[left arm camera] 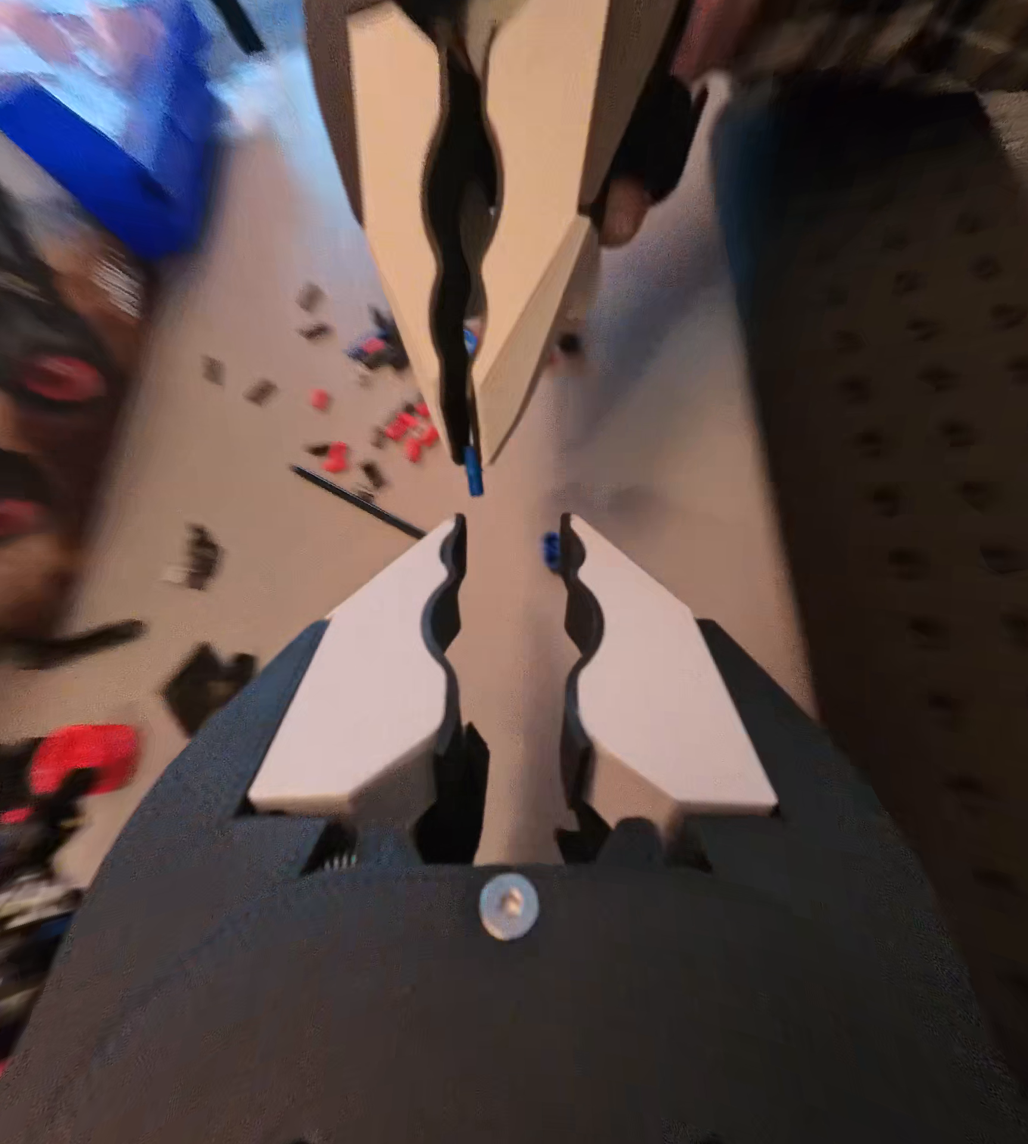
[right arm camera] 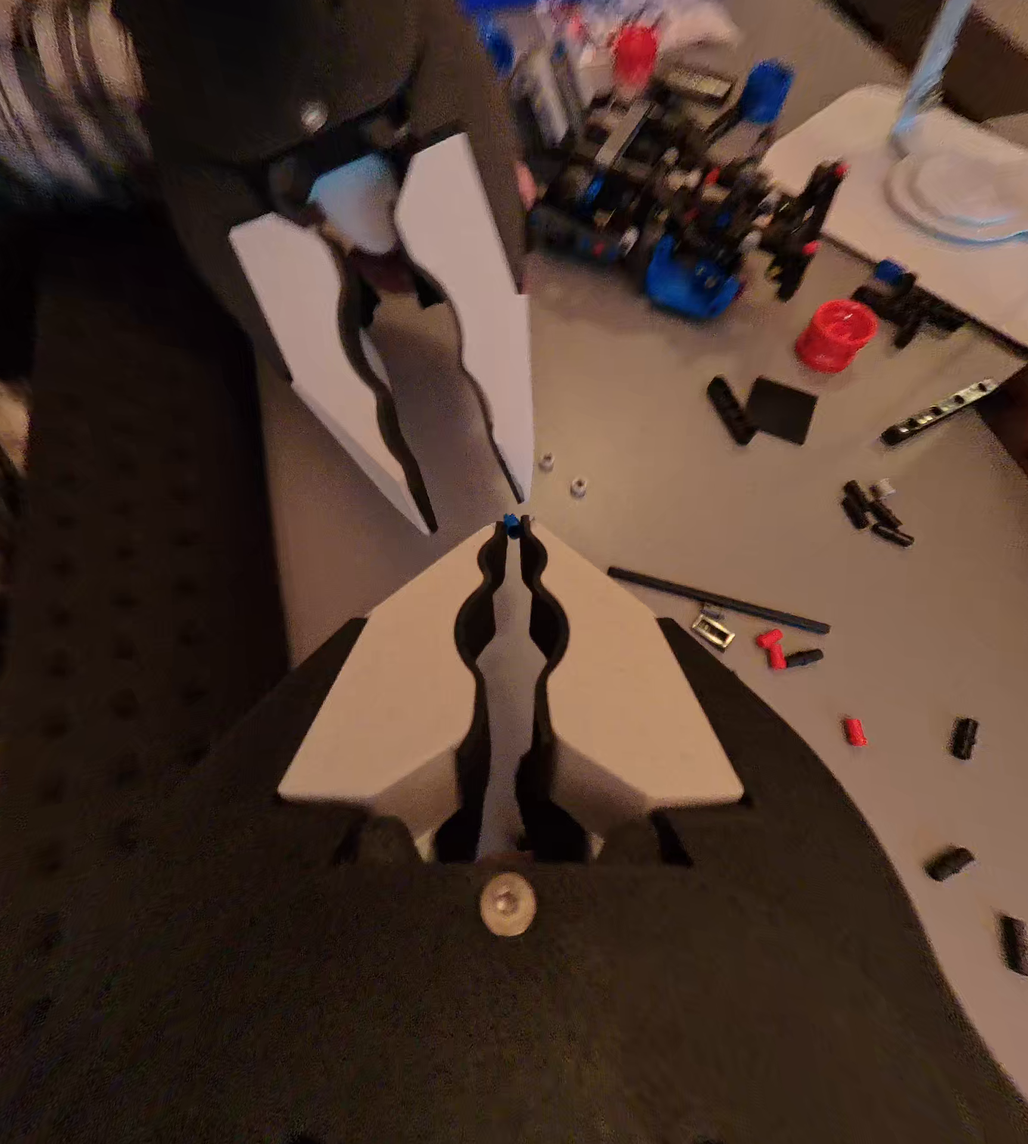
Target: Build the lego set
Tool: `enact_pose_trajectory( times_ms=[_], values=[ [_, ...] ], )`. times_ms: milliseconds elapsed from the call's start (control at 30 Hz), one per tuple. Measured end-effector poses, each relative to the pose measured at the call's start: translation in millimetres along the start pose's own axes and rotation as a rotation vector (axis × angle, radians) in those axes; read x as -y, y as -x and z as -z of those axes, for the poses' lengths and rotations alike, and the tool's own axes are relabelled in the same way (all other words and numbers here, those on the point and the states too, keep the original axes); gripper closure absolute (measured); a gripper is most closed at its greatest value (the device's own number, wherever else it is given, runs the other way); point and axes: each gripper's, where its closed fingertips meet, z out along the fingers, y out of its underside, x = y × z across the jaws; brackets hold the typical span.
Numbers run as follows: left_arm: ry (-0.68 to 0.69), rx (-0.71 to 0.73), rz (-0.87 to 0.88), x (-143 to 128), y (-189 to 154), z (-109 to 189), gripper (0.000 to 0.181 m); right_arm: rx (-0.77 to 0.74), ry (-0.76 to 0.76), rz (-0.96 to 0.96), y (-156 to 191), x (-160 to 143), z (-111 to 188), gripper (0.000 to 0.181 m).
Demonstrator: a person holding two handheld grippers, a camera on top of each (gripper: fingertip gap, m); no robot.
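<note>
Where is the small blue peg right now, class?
The small blue peg is pinched at the tips of the right gripper, just short of the open left gripper, above the table.

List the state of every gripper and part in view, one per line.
Right gripper: shut on blue pin, held above the table.
Left gripper: open, empty, facing the right one.
Second blue pin: beside the left gripper's finger, contact unclear.
Model: partly built, on the table.
Red wheel: loose, on its side.
Black axle: lying flat.
</note>
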Motion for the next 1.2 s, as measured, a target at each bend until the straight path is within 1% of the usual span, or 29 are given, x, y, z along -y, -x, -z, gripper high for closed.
enact_pose_trajectory(
  times_ms=[33, 100, 167, 267, 333, 400, 733, 900, 1100, 1200],
  values=[
    [0.036, -0.048, 0.028, -10, -7, -5, 0.151, 0.0, 0.055, 0.05, 4, -7, -3, 0.18],
    [0.095, -0.091, 0.036, -25, -15, -14, 0.151, 0.0, 0.143, 0.139, 9, -17, -8, 0.18],
    [0.113, -0.106, 0.063, -30, -19, -22, 0.156, -0.016, 0.231, 0.213, 9, -27, -13, 0.18],
    [0.126, -0.108, 0.066, -31, -20, -28, 0.165, -0.013, 0.31, 0.286, 11, -36, -17, 0.18],
    [0.132, -0.092, 0.053, -31, -19, -30, 0.172, 0.004, 0.333, 0.314, 13, -38, -19, 0.18],
    [0.131, -0.091, 0.056, -30, -19, -32, 0.175, -0.003, 0.361, 0.345, 12, -40, -21, 0.18],
    [0.113, -0.101, 0.061, -28, -17, -35, 0.175, -0.003, 0.487, 0.497, 11, -42, -21, 0.179],
    [0.105, -0.114, 0.07, -27, -17, -36, 0.176, 0.009, 0.526, 0.592, 12, -43, -20, 0.18],
    [0.094, -0.141, 0.084, -26, -17, -37, 0.176, 0.064, 0.567, 0.741, 14, -43, -21, 0.179],
    [0.095, -0.148, 0.08, -26, -17, -37, 0.176, 0.111, 0.578, 0.772, 15, -43, -21, 0.179]
  ],
)
